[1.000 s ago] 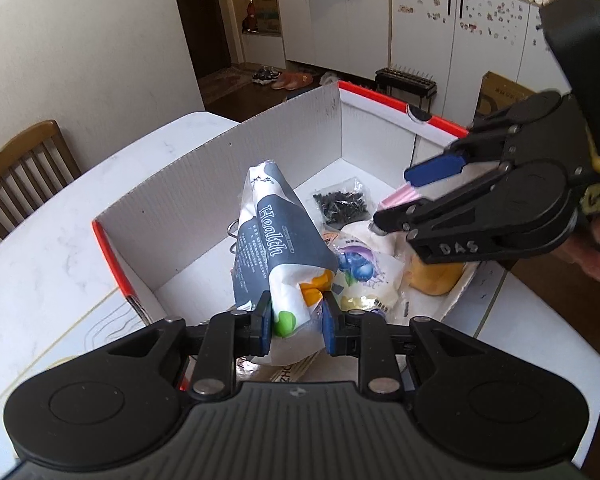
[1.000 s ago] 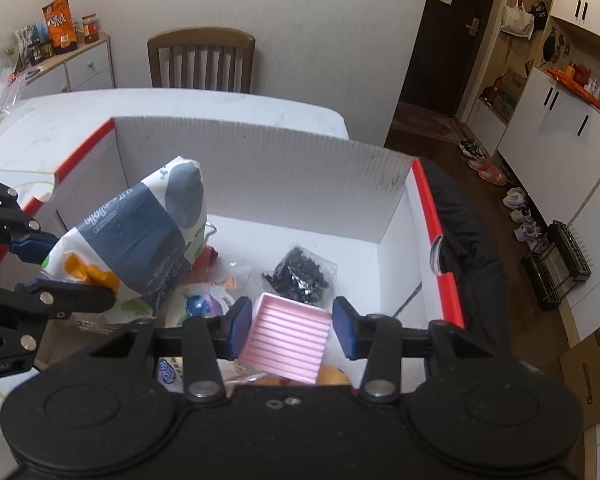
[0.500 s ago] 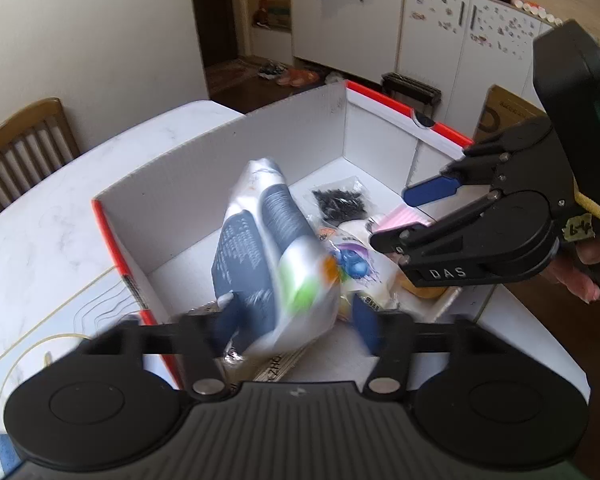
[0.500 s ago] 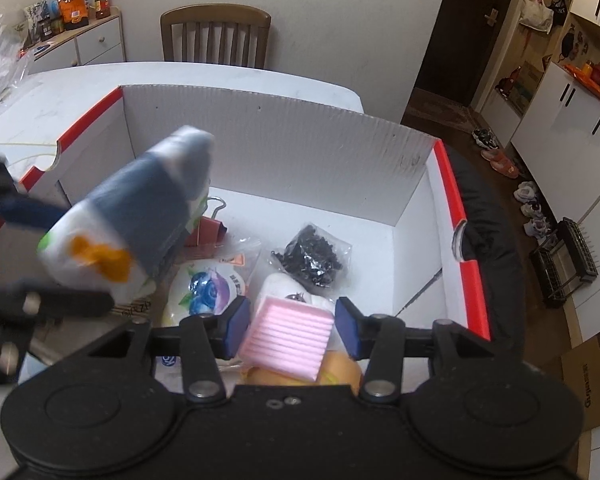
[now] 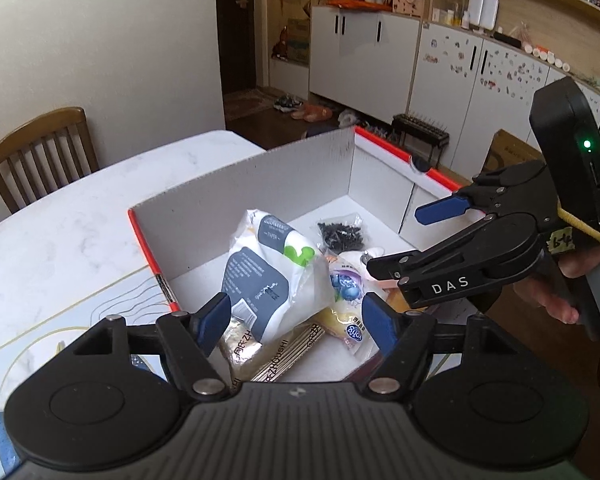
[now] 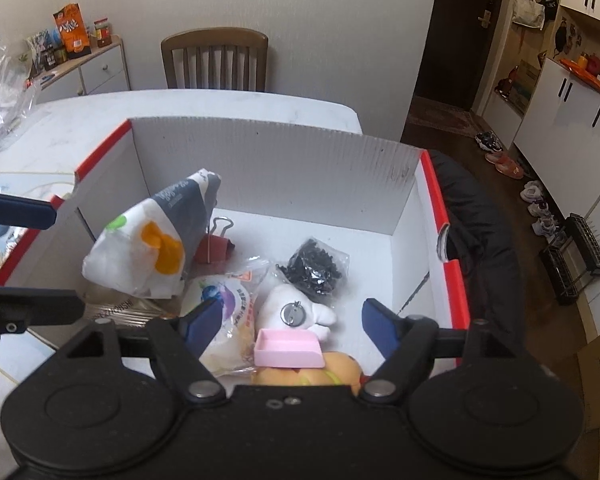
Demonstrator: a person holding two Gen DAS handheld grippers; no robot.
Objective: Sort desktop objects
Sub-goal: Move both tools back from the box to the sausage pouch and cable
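A white cardboard box with red rims point(image 5: 260, 184) point(image 6: 268, 164) stands on the table. A white and grey tissue pack point(image 5: 272, 276) point(image 6: 160, 236) lies inside it on other packets. My left gripper point(image 5: 296, 320) is open and empty above the box's near edge. My right gripper point(image 6: 288, 324) is open and empty; it also shows in the left wrist view point(image 5: 416, 240) over the box's right side. A small pink tray point(image 6: 288, 348) rests in the box on a yellow plush toy point(image 6: 312, 372), just below the right gripper's jaws.
The box also holds a bag of black screws point(image 5: 342, 232) point(image 6: 314, 268), a blueberry snack packet point(image 5: 346, 284) point(image 6: 224, 304), a white plush badge point(image 6: 296, 312) and a red binder clip point(image 6: 216, 248). A wooden chair point(image 6: 216, 60) stands behind the white table point(image 5: 60, 236).
My left gripper opened and let go of the tissue pack, which dropped into the box. My right gripper opened and let go of the pink tray, which now lies on the plush toy.
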